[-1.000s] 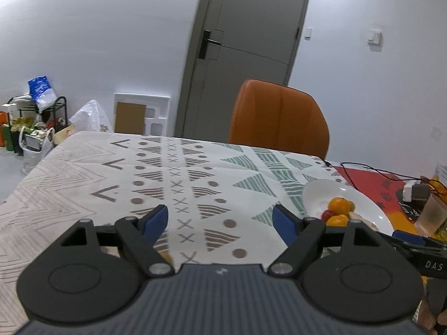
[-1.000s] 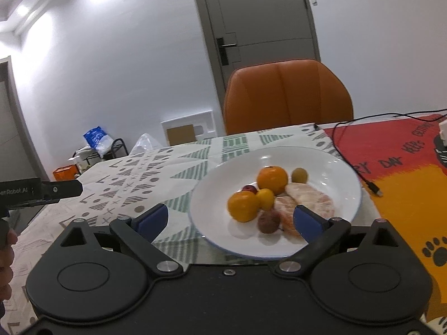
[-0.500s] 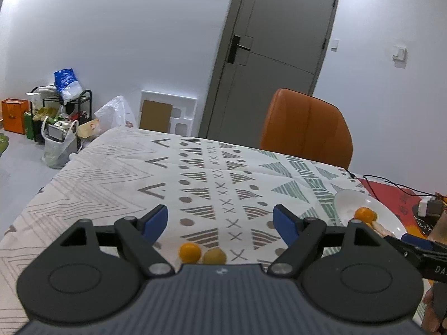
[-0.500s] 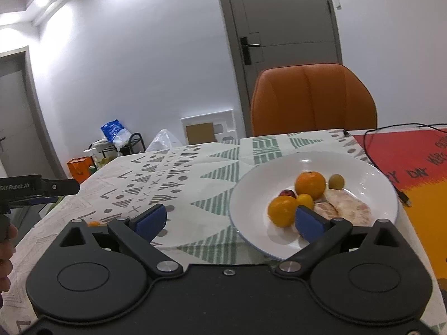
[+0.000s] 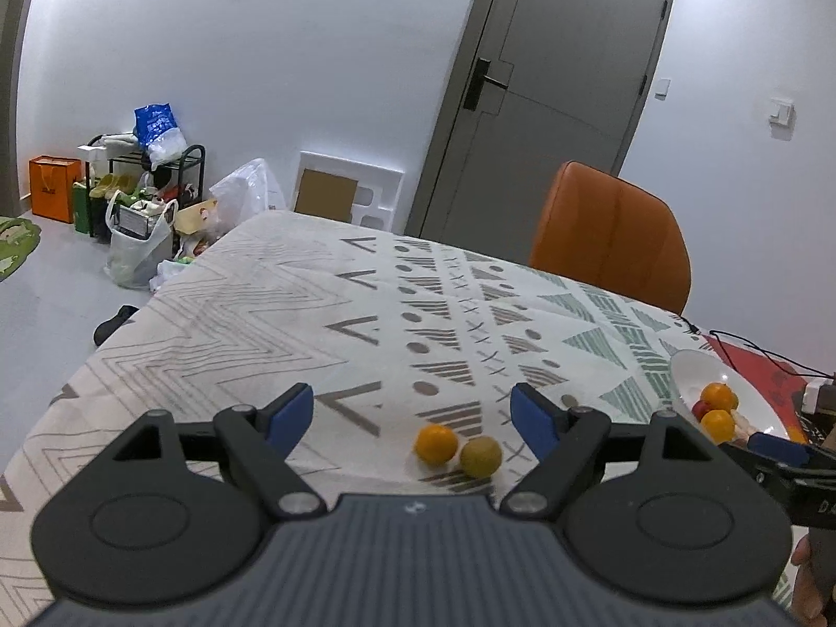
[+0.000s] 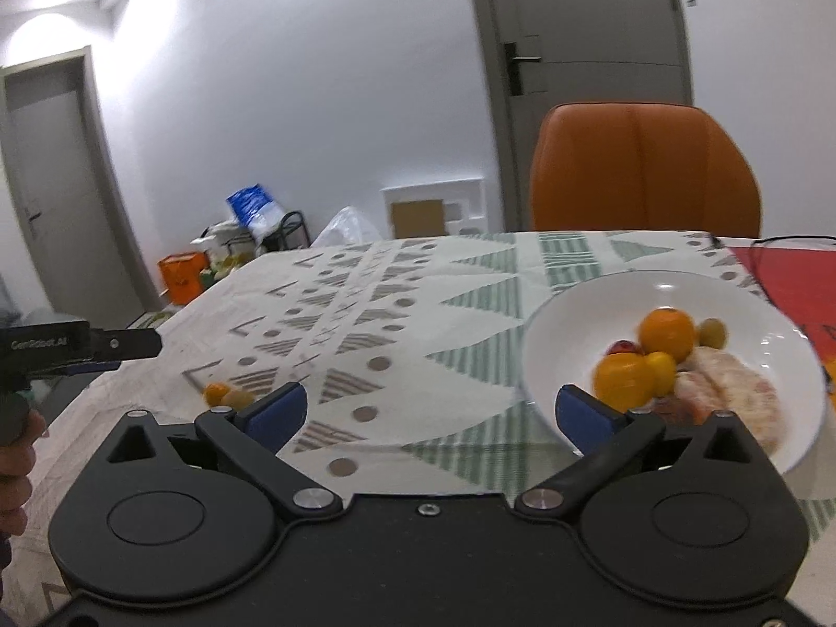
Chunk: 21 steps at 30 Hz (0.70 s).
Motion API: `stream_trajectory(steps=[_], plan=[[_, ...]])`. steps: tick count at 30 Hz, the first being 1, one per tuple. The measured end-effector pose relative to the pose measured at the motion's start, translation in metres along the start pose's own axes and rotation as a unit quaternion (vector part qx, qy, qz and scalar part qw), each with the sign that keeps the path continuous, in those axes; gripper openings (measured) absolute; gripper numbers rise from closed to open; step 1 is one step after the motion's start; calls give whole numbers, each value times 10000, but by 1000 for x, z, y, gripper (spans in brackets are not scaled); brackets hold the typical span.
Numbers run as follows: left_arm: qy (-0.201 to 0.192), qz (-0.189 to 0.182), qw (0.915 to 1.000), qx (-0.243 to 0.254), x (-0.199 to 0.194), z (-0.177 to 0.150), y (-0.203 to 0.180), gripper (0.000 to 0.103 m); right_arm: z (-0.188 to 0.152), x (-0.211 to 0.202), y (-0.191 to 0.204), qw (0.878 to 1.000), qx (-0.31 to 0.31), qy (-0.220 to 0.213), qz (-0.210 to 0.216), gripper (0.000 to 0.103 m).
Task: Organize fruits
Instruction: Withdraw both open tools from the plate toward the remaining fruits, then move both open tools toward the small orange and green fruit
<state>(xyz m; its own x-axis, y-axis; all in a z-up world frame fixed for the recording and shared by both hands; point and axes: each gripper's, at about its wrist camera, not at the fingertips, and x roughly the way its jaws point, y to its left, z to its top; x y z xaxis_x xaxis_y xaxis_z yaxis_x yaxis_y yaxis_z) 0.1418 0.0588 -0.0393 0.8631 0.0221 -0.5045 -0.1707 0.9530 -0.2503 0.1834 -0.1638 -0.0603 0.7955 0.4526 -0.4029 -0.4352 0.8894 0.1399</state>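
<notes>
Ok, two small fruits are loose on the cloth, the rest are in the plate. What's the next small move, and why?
Probably ease the left gripper forward and down over the orange fruit. It is open and empty, and that fruit lies just ahead between its fingers, touching the yellow-green fruit. The plate already holds the others. The right gripper is opening, empty, near the plate.

Plate [image 5: 684, 366] cut off, fruit [image 6: 666, 334] blurred
</notes>
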Motion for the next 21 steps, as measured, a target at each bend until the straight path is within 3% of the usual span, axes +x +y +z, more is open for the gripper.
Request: stream_trajectory(steps=[3,7,21], plan=[[44,28,10000,65,1,-2,5,82,-1,4,10,9998,-121,84,116,103],[55,15,9999,160,0,-5,7,94,-2,13,21,9990,-198,246,330,103],[227,39,9989,410,5,-13,14,98,-5,37,60,9931,-563,553,864,103]])
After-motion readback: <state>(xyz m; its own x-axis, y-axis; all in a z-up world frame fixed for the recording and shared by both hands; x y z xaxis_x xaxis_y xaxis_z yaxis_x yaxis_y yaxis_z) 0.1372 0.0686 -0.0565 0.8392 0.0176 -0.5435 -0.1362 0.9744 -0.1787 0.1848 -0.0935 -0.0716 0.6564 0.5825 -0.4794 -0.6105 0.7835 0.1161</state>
